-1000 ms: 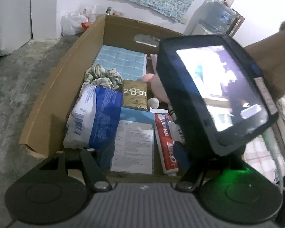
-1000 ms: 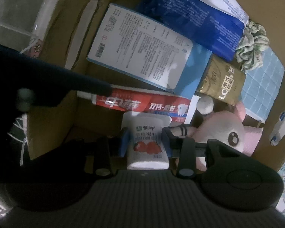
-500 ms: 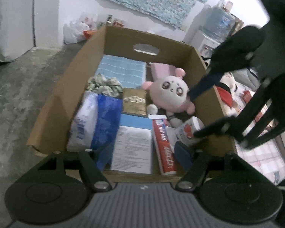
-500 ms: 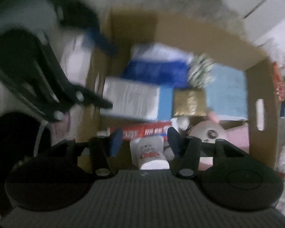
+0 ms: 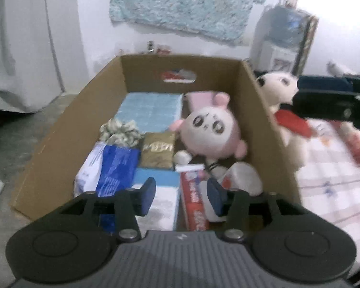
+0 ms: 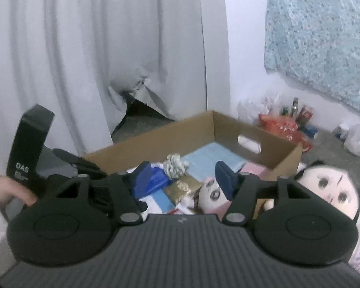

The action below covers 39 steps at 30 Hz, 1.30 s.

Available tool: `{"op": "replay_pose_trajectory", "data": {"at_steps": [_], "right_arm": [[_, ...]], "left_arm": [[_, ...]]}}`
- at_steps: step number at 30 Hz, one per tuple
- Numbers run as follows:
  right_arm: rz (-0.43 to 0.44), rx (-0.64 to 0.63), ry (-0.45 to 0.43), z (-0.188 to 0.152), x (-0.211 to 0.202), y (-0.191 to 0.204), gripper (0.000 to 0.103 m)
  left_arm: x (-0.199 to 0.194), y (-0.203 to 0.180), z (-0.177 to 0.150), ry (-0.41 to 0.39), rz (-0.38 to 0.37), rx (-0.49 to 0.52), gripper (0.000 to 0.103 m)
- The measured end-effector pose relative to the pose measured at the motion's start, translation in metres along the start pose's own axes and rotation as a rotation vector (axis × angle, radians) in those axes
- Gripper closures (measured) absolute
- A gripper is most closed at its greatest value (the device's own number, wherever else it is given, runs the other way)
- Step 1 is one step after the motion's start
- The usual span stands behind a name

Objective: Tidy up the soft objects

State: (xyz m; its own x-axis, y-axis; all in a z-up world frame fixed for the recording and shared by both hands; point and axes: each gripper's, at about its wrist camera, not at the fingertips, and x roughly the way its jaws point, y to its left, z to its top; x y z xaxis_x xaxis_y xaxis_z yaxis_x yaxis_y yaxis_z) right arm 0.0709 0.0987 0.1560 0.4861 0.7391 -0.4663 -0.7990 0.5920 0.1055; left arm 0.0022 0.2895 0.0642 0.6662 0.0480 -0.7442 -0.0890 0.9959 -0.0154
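Observation:
A cardboard box [image 5: 67,124] holds a pink round plush [image 5: 212,134], a blue towel [image 5: 151,110], a scrunchie [image 5: 121,132], a gold pack [image 5: 158,153], a blue-and-white bag [image 5: 110,170], a red toothpaste box [image 5: 194,204] and a white strawberry pouch [image 5: 242,180]. My left gripper [image 5: 181,195] is open and empty over the box's near end. My right gripper [image 6: 186,177] is open and empty, raised beside the box [image 6: 271,153]. A white plush with a red scarf [image 5: 282,100] lies outside on the checked bedding. A dark-haired doll [image 6: 328,189] lies by the box.
White curtains [image 6: 84,60] hang behind the box. A patterned blue cloth [image 5: 187,4] hangs on the wall. Bottles and bags [image 6: 290,117] crowd the floor by the wall. A water dispenser [image 5: 283,38] stands at the back right. The other gripper's black handle [image 6: 28,144] is at the left.
My right gripper let go of the white strawberry pouch in the box, opened, and rose away to the side. My left gripper pulled back, now showing the whole box.

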Motion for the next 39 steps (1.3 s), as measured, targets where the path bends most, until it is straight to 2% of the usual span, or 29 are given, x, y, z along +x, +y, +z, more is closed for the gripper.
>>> {"op": "replay_pose_trajectory", "data": {"at_steps": [2,4,6,7,8,12,17,20,23,24,28,33,35,36,39], "right_arm": [[0.005,0.057,0.029,-0.013,0.012,-0.005,0.044],[0.015,0.081,0.055,-0.023,0.022,-0.004,0.044],[0.024,0.072,0.068,-0.034,0.028,0.004,0.045],[0.033,0.058,0.066,-0.040,0.026,0.009,0.045],[0.048,0.040,0.064,-0.046,0.025,0.016,0.045],[0.073,0.005,0.080,-0.064,0.022,0.033,0.045],[0.074,0.086,0.082,-0.067,0.025,0.020,0.045],[0.062,0.065,0.060,-0.066,0.015,0.021,0.045],[0.078,0.075,0.033,-0.061,0.010,0.020,0.045],[0.076,0.073,0.024,-0.059,0.003,0.022,0.045],[0.049,0.042,-0.005,-0.054,-0.015,0.030,0.045],[0.008,0.019,-0.020,-0.054,-0.030,0.036,0.045],[-0.036,0.007,-0.029,-0.057,-0.038,0.037,0.045],[-0.093,0.003,-0.054,-0.063,-0.047,0.036,0.045],[-0.163,-0.018,-0.082,-0.090,-0.065,0.031,0.044]], "left_arm": [[0.006,-0.003,-0.004,0.024,0.044,-0.006,0.056],[0.012,-0.008,-0.011,0.058,0.091,0.035,0.056],[0.015,-0.011,-0.021,0.108,0.087,0.076,0.054],[0.012,-0.015,-0.026,0.085,0.100,0.108,0.054],[0.010,-0.014,-0.028,0.079,0.115,0.092,0.054],[0.009,-0.016,-0.029,0.114,0.139,0.088,0.054],[0.006,-0.020,-0.030,0.128,0.162,0.070,0.054],[0.003,-0.024,-0.031,0.115,0.201,0.062,0.052],[-0.001,-0.031,-0.033,0.052,0.265,0.048,0.024],[-0.004,-0.034,-0.035,0.022,0.297,0.041,0.010],[-0.017,-0.048,-0.044,-0.112,0.358,0.063,0.009],[-0.042,-0.053,-0.062,-0.292,0.337,-0.041,0.009],[-0.048,-0.055,-0.071,-0.370,0.337,-0.085,0.008],[-0.049,-0.055,-0.073,-0.383,0.341,-0.103,0.008],[-0.058,-0.055,-0.074,-0.447,0.364,-0.155,0.004]]}}
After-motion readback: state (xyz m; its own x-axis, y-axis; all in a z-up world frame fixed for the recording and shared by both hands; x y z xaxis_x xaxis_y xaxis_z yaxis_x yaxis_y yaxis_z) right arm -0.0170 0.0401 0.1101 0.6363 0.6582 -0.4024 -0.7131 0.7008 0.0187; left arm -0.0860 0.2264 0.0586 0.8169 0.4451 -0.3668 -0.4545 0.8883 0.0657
